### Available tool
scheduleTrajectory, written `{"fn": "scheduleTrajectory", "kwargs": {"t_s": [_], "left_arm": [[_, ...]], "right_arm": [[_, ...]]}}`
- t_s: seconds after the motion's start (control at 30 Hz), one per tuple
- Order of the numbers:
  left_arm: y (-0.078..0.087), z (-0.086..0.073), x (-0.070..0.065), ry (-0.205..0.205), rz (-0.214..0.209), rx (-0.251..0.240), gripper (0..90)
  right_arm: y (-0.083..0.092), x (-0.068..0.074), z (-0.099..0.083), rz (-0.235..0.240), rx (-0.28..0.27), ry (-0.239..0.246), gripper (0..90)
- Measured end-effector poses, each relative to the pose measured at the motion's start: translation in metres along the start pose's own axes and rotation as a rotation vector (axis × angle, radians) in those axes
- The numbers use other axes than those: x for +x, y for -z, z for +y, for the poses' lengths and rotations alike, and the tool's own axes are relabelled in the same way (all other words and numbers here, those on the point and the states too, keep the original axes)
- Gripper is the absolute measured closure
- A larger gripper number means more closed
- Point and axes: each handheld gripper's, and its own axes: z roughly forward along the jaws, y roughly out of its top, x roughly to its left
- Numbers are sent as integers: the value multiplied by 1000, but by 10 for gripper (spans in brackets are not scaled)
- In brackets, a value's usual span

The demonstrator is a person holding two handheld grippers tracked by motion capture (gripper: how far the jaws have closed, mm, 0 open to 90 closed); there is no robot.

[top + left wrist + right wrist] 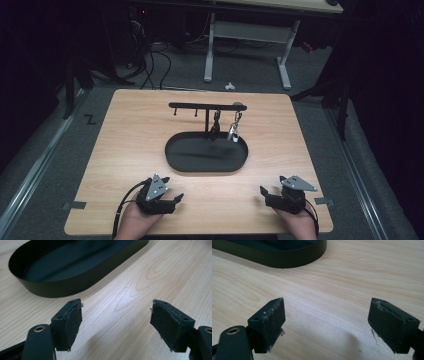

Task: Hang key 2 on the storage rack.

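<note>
Left hand-held gripper [179, 198]: we see it lower left, jaws apart, empty | right hand-held gripper [262, 192]: lower right, wide open, empty | black tray [172, 160]: centre of desk [125, 130], near both.

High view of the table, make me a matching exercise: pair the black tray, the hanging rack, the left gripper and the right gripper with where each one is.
Things:
1. black tray
2. hanging rack
3. left gripper
4. right gripper

Places:
A. near corner of the table on the person's right, jaws open
B. middle of the table
C. near edge on the person's left, jaws open
D. standing at the tray's far side, two items hanging from it

Pairs: 1-B, 2-D, 3-C, 4-A
</note>
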Motion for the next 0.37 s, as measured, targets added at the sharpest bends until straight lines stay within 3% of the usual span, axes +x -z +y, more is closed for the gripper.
{"fn": "scheduleTrajectory", "kwargs": {"t_s": [0.2,0.37], "left_arm": [[0,0,-8,16,-2,-30,255],[8,4,-15,-20,2,-42,251]], "right_arm": [[-2,2,-1,6,-10,48,139],[3,7,1,3,-27,63,131]]}}
